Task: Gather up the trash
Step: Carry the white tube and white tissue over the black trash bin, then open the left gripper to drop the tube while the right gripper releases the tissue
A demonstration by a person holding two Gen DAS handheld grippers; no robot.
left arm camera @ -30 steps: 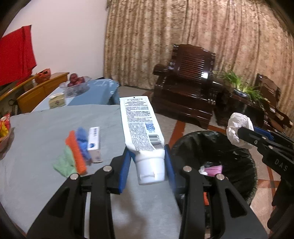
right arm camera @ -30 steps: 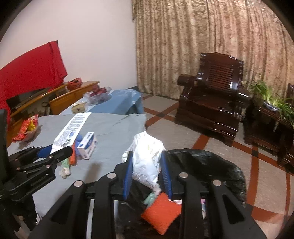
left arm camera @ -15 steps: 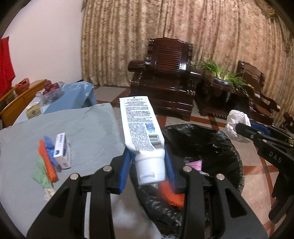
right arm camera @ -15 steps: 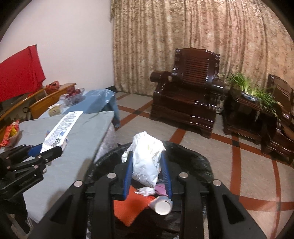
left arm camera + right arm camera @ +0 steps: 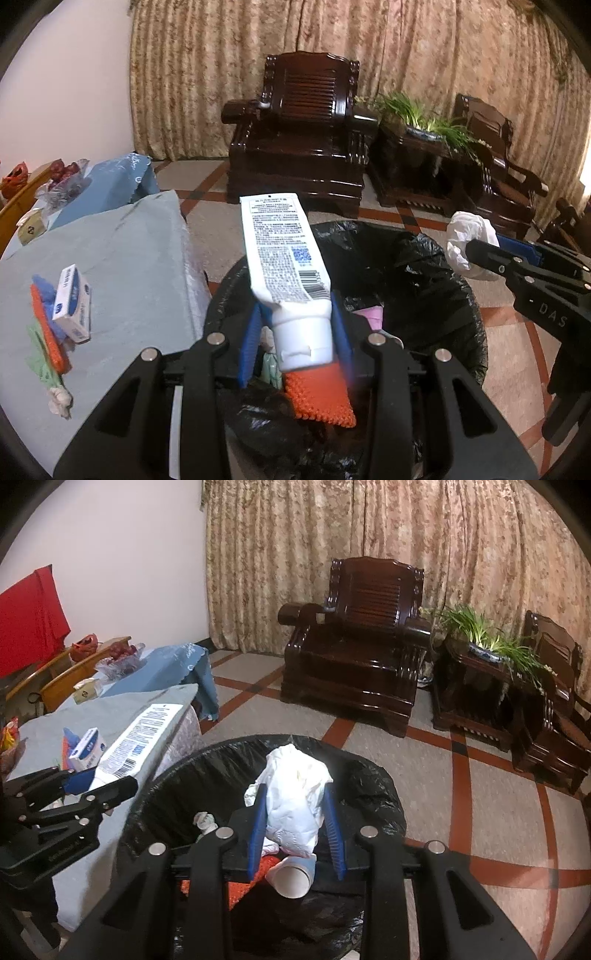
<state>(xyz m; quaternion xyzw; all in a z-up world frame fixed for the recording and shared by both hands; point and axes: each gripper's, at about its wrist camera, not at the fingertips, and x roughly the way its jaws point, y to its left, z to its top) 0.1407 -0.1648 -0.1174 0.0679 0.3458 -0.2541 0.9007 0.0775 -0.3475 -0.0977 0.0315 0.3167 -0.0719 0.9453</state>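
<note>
Above bin (image 5: 436,258): jaws clamp tube (image 5: 284,266), tissue (image 5: 295,797).

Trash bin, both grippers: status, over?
Left gripper shut on toothpaste tube. Right gripper shut on crumpled tissue. Both over trash bin. Nothing blocking.

Both wrist cameras look down, seemingly steeply, over the bin (image 5: 424,258), close; armchair (image 5: 354,635) shared.

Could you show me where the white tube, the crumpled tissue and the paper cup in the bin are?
white tube (image 5: 280,254): left wrist view, on its printed back label.
crumpled tissue (image 5: 295,797): right wrist view, middle of the wad.
paper cup (image 5: 291,880): right wrist view, on its open mouth.
</note>
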